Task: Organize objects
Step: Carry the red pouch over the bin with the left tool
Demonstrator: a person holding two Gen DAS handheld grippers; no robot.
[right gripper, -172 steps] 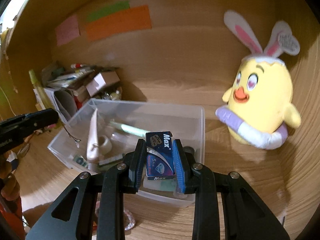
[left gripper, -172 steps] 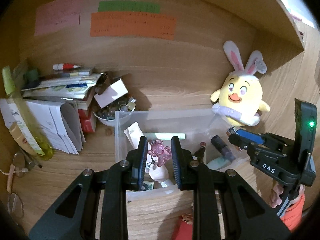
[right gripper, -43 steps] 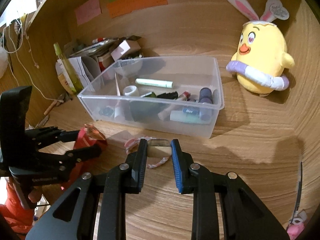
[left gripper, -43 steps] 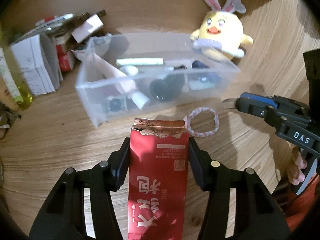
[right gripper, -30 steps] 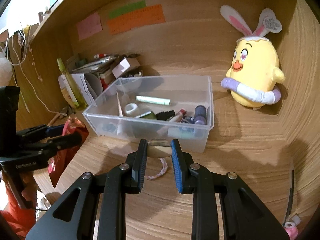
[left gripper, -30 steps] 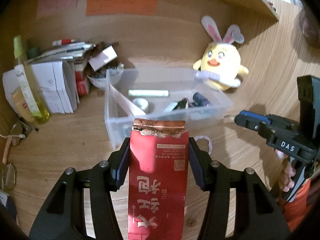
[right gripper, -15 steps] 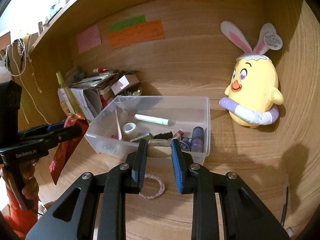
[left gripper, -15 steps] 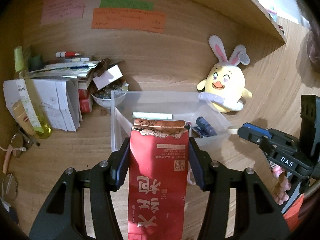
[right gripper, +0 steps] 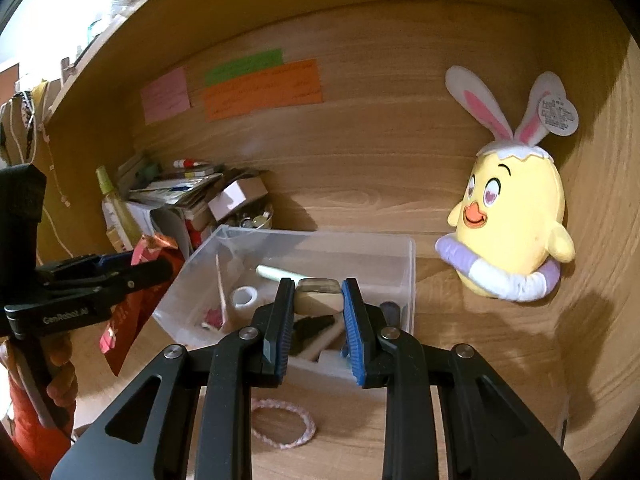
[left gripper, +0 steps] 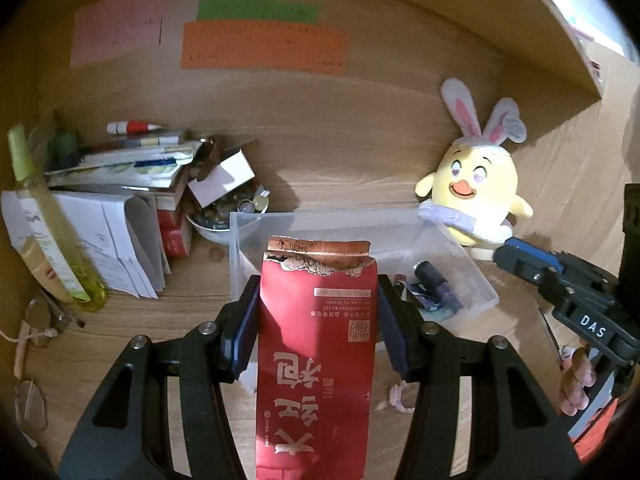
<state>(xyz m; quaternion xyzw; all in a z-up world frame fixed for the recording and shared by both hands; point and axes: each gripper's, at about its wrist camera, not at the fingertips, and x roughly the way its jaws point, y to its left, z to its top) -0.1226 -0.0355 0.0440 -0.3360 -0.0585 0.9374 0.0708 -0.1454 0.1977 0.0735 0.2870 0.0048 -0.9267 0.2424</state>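
Observation:
My left gripper [left gripper: 316, 300] is shut on a tall red foil packet [left gripper: 316, 344] with a torn top, held upright in front of the clear plastic bin [left gripper: 360, 224]. My right gripper [right gripper: 318, 300] is shut on a small beige tape roll [right gripper: 318, 298], held over the near edge of the bin [right gripper: 404, 280]. The bin holds a white tube [right gripper: 276, 272], a white tape roll [right gripper: 246, 296], a dark bottle [left gripper: 436, 280] and other small items. The left gripper and red packet [right gripper: 132, 304] show at the left of the right wrist view. The right gripper [left gripper: 520, 260] shows at the right of the left wrist view.
A pink braided bracelet [right gripper: 284, 424] lies on the wooden desk in front of the bin. A yellow bunny plush [right gripper: 512, 232] leans in the right corner. A stack of papers [left gripper: 108, 236], a bowl of small items [left gripper: 224, 216] and a green bottle [left gripper: 52, 236] stand to the left.
Both grippers have moved forward and closer to the bin. The red packet stays in the left gripper and the tape roll in the right, which now hangs over the bin's near edge.

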